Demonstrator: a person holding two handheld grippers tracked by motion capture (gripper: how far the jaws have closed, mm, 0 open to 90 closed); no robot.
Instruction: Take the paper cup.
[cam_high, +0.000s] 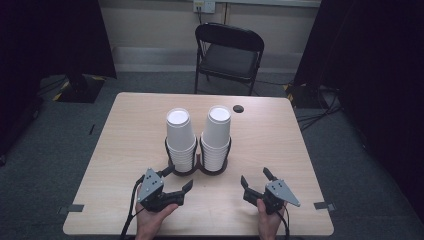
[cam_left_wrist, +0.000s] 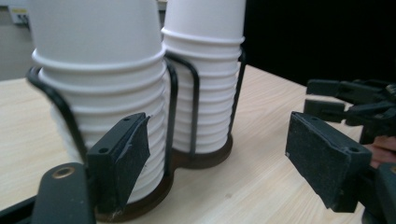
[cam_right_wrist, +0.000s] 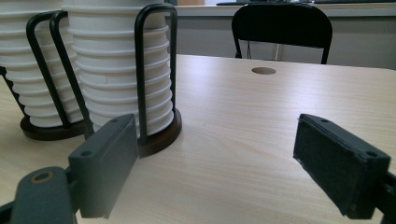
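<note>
Two stacks of upturned white paper cups stand side by side in a black wire holder (cam_high: 197, 169) at the table's middle: the left stack (cam_high: 180, 135) and the right stack (cam_high: 217, 132). My left gripper (cam_high: 177, 179) hovers just in front of the left stack, open with nothing between its jaws. In the left gripper view its pads (cam_left_wrist: 126, 154) frame the holder's base and the left stack (cam_left_wrist: 102, 70) looms close. My right gripper (cam_high: 257, 177) is open and bare, to the right of the holder. In the right gripper view the nearer stack (cam_right_wrist: 116, 70) stands ahead on the left.
The light wood table (cam_high: 125, 130) has a round cable hole (cam_high: 238, 108) behind the cups. A black folding chair (cam_high: 229, 50) stands beyond the far edge. Dark curtains hang on both sides. In the left gripper view the other gripper (cam_left_wrist: 355, 102) sits off to the right.
</note>
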